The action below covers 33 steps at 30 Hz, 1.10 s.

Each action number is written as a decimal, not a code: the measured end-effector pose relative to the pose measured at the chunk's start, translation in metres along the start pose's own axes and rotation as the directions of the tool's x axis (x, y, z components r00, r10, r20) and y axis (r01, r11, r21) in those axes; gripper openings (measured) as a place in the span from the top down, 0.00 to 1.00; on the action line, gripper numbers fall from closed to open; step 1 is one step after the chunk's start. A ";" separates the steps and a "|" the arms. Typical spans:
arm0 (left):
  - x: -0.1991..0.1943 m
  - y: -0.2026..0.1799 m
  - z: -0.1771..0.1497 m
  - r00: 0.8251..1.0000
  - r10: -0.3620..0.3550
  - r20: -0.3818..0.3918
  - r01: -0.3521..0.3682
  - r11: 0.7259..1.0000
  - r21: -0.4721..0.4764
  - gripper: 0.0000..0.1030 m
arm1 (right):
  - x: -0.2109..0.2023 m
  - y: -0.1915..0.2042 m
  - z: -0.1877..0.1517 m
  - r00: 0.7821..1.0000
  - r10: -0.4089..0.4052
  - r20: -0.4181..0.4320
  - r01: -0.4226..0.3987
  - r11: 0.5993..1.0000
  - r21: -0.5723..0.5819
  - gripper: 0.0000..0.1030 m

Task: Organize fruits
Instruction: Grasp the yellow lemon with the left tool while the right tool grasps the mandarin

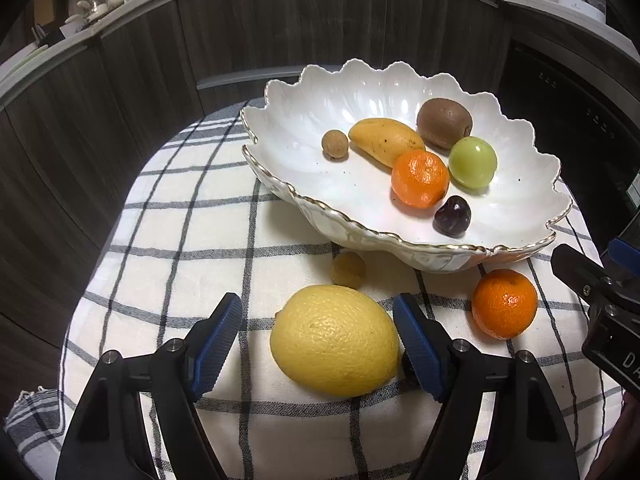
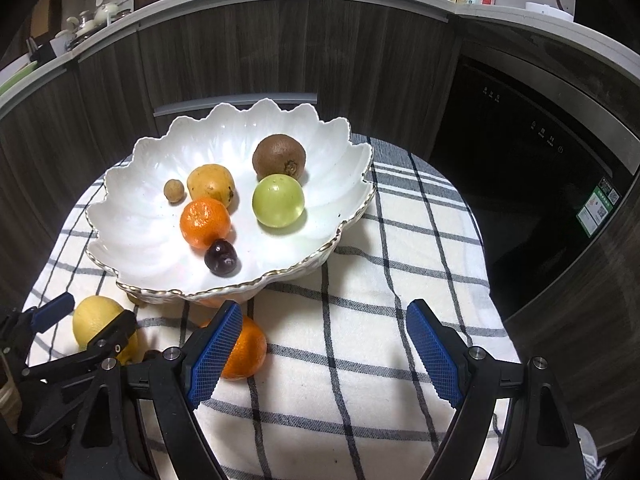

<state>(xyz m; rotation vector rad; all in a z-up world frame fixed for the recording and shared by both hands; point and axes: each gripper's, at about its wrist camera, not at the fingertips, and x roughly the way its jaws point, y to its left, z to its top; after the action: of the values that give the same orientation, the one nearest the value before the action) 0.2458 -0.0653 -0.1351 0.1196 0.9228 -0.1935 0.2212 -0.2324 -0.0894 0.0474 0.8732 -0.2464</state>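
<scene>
The left gripper [image 1: 318,336] is lowered over the lemon [image 1: 335,340], which lies on the checked cloth [image 1: 180,216] just in front of the bowl [image 1: 304,92]. Its two fingers are spread and straddle the fruit. The right-hand pad [image 1: 418,350] sits at the lemon's skin, touching or very nearly so. The left-hand pad [image 1: 216,346] stands clear, with bare cloth showing in the gap. The lemon is therefore bracketed but not yet pinched, and its long axis runs across the gap. In my judgement that placement lets the pads close on the two ends of the fruit.

The right gripper [image 2: 324,350] hangs over bare cloth with its fingers spread and nothing between them. A loose mandarin [image 2: 246,350] lies just outside its left finger, partly hidden behind that pad. It appears to wait there, clear of the other gripper, until the lemon is dealt with.

A small yellowish fruit [image 1: 349,269] rests beyond the left fingertips, close under the bowl's rim. The bowl beyond both sets of fingers already holds a kiwi [image 1: 444,122], a mango [image 1: 384,140], a green fruit [image 1: 473,162], another mandarin [image 1: 420,178], a dark cherry [image 1: 452,216] and a small brown fruit [image 1: 335,144]. Three fruits are still outside it.
</scene>
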 end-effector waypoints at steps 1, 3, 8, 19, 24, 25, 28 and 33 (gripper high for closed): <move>0.001 0.000 0.000 1.000 -0.003 0.000 0.003 1.000 -0.001 0.25 | 0.001 0.000 0.000 1.000 0.001 -0.003 -0.001 1.000 -0.002 0.18; 0.002 -0.001 -0.001 1.000 -0.009 0.000 0.009 1.000 0.000 0.26 | 0.003 0.000 -0.001 1.000 0.004 -0.009 -0.004 1.000 -0.001 0.18; 0.012 -0.002 -0.006 0.998 -0.037 -0.040 0.037 0.999 -0.011 0.36 | 0.006 0.001 -0.002 1.000 0.005 -0.018 -0.005 1.000 -0.001 0.18; 0.010 0.002 -0.010 0.998 -0.040 -0.047 0.039 0.999 -0.025 0.40 | 0.004 0.003 -0.001 1.000 0.005 -0.013 -0.005 1.000 -0.009 0.18; 0.004 0.012 -0.008 0.999 -0.024 -0.032 0.023 0.999 -0.043 0.40 | 0.003 0.011 -0.001 0.999 0.032 -0.020 -0.033 0.999 -0.021 0.18; 0.002 0.014 -0.008 1.000 -0.016 -0.026 0.015 0.999 -0.043 0.40 | 0.003 0.014 -0.001 0.999 0.040 -0.021 -0.040 0.999 -0.026 0.18; 0.000 0.020 -0.009 1.000 0.000 -0.012 0.000 0.999 -0.042 0.40 | 0.004 0.022 -0.002 0.998 0.060 -0.034 -0.061 0.997 -0.038 0.18; -0.001 0.034 -0.010 1.000 0.014 -0.010 -0.014 0.997 -0.074 0.41 | 0.016 0.035 -0.008 0.994 0.077 -0.078 -0.082 0.995 -0.059 0.18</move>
<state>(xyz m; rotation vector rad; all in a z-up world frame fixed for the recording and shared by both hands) 0.2448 -0.0301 -0.1391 0.0584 0.9369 -0.1457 0.2331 -0.2006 -0.1085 0.0338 0.9522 -0.1431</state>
